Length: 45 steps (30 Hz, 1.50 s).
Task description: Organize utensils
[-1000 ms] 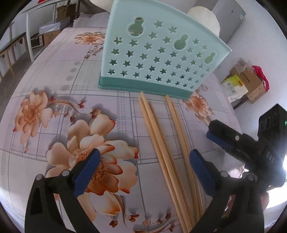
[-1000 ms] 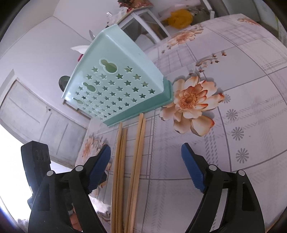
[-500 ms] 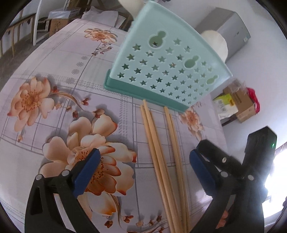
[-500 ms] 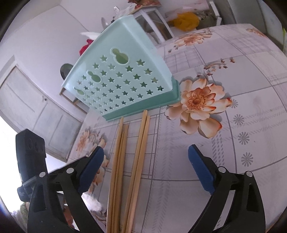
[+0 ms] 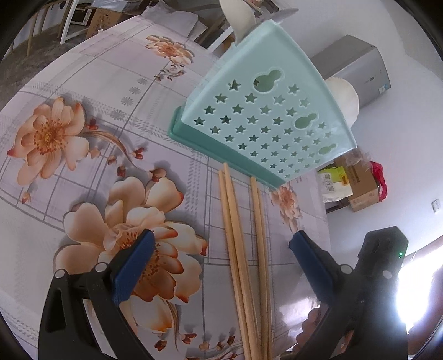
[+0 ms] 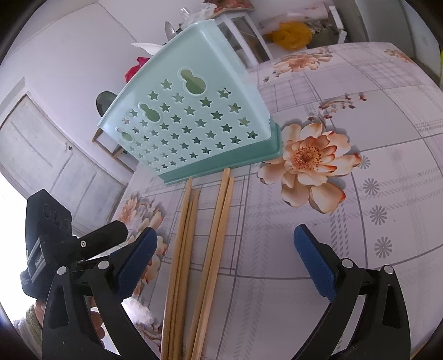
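Several wooden chopsticks (image 5: 243, 254) lie side by side on the floral tablecloth, tips toward a mint-green utensil holder (image 5: 265, 121) with star cut-outs. Both also show in the right wrist view: the chopsticks (image 6: 205, 265) and the holder (image 6: 193, 121). My left gripper (image 5: 221, 265) is open and empty, hovering above the chopsticks. My right gripper (image 6: 224, 260) is open and empty, also straddling them from above. The left gripper's black body (image 6: 63, 243) shows at the right view's left edge. Spoon-like utensils (image 5: 243, 19) stick up behind the holder.
The table (image 5: 83, 83) carries a grey grid cloth with peach flowers. Cardboard boxes (image 5: 357, 182) and a grey appliance (image 5: 357, 61) stand beyond the table's right edge. A white door (image 6: 47, 155) and a small white table (image 6: 249, 36) stand behind the holder.
Both grippers have tilted and shifted slightly; the holder and chopsticks sit differently in each view. Jaws stay open and the chopsticks have not moved.
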Available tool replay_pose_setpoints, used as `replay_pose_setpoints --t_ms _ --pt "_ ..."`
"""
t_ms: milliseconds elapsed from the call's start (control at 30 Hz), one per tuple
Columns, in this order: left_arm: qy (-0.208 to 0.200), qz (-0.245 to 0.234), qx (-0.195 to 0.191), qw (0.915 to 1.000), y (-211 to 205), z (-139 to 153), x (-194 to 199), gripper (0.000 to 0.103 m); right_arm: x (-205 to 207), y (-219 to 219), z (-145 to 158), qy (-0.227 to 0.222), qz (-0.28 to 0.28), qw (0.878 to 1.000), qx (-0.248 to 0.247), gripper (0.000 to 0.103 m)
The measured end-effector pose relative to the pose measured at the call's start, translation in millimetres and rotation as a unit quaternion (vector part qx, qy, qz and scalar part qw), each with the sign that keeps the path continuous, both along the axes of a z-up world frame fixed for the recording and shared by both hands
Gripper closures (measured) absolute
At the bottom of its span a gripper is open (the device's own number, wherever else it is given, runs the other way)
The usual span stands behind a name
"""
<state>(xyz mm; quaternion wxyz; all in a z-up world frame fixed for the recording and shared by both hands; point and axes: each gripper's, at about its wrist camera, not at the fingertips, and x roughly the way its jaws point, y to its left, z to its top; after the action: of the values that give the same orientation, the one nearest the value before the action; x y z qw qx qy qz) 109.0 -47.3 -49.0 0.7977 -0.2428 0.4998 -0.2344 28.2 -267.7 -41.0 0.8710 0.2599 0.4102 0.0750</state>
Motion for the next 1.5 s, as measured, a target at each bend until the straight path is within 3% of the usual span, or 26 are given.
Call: replay_pose_setpoints --t_ms 1033,1500 --pt "0.006 0.005 -0.03 0.9995 7.2 -3.9 1.0 0.006 -4.1 -5.7 0.4 -0.002 -0.006 1.0 0.01 0.008" --pt "0.0 -0.027 -0.045 0.9986 14.4 -4.2 2.2 0.006 1.2 5.0 1.7 0.01 -0.028 0.999 -0.014 0.008"
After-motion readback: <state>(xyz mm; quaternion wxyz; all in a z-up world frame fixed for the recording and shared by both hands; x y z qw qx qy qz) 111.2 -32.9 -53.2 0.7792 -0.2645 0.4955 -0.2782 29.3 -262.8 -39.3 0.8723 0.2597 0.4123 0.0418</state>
